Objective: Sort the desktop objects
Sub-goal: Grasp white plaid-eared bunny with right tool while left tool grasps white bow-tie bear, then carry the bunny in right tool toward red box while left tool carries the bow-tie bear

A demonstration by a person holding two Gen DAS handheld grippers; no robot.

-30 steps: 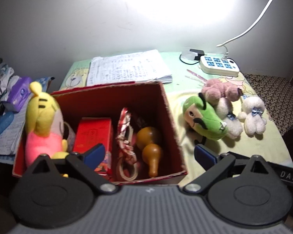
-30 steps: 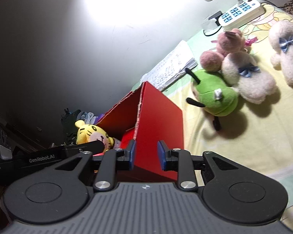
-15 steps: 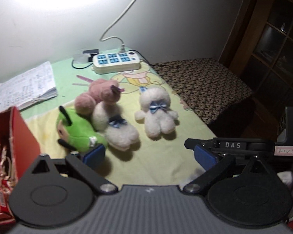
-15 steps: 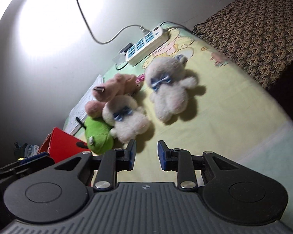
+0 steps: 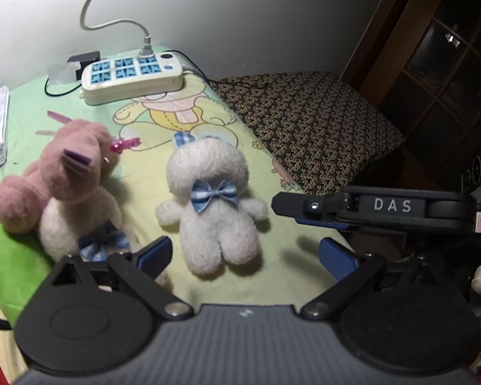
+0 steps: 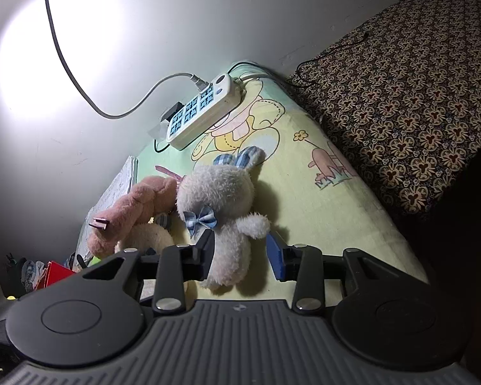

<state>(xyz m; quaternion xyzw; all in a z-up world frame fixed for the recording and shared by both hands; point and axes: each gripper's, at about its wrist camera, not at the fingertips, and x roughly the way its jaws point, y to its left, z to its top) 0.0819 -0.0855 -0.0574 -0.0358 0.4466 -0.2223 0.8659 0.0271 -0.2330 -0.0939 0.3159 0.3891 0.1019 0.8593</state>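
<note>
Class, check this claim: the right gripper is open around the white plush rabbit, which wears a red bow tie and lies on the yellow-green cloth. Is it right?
One detail is wrong: the bow tie is blue checked, not red. The right wrist view shows it. The rest holds: the right gripper is open around the white plush rabbit, which lies on the yellow-green cloth.
</note>
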